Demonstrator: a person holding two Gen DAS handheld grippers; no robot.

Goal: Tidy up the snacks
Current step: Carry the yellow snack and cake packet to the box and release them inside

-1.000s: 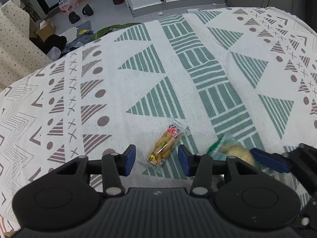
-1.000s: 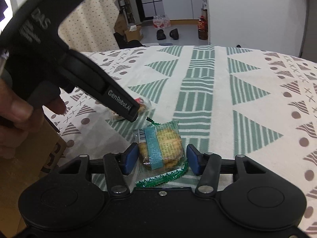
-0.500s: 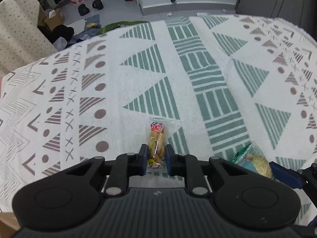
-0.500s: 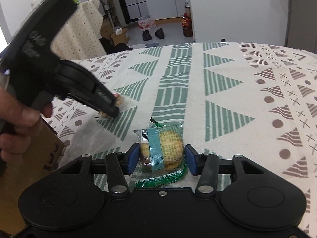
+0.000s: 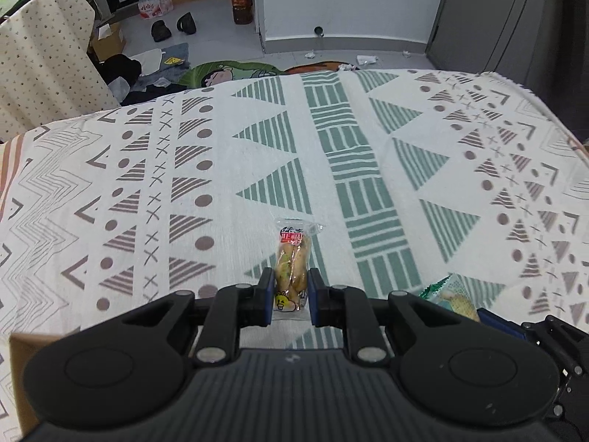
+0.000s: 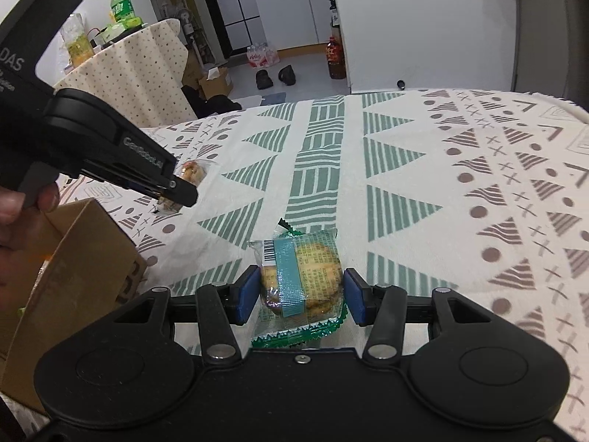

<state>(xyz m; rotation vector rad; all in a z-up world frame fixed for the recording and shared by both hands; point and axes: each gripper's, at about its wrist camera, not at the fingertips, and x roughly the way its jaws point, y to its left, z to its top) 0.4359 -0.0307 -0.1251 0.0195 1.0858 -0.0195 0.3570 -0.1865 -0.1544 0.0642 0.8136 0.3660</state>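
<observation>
A long clear packet of yellowish sticks with a red label (image 5: 292, 258) is pinched between the blue pads of my left gripper (image 5: 291, 294), just above the patterned tablecloth (image 5: 368, 154). The right wrist view shows the same gripper (image 6: 173, 193) from the side, with the stick packet (image 6: 193, 172) poking out past its tips. A round cookie in a clear, green-edged wrapper (image 6: 300, 276) sits between the pads of my right gripper (image 6: 300, 294), which press its sides. In the left wrist view the cookie packet (image 5: 451, 296) shows at the lower right.
An open brown cardboard box (image 6: 84, 258) stands at the table's left edge, below a person's hand (image 6: 18, 217); its corner (image 5: 22, 350) shows in the left view. Beyond the far edge are a dotted-cloth table (image 6: 140, 70), shoes (image 5: 173, 27) and a bottle (image 5: 241, 5).
My left gripper closed on the stick packet, which turned straight between the pads and rose. My right gripper's pads narrowed onto the cookie packet. Both views show more of the room.
</observation>
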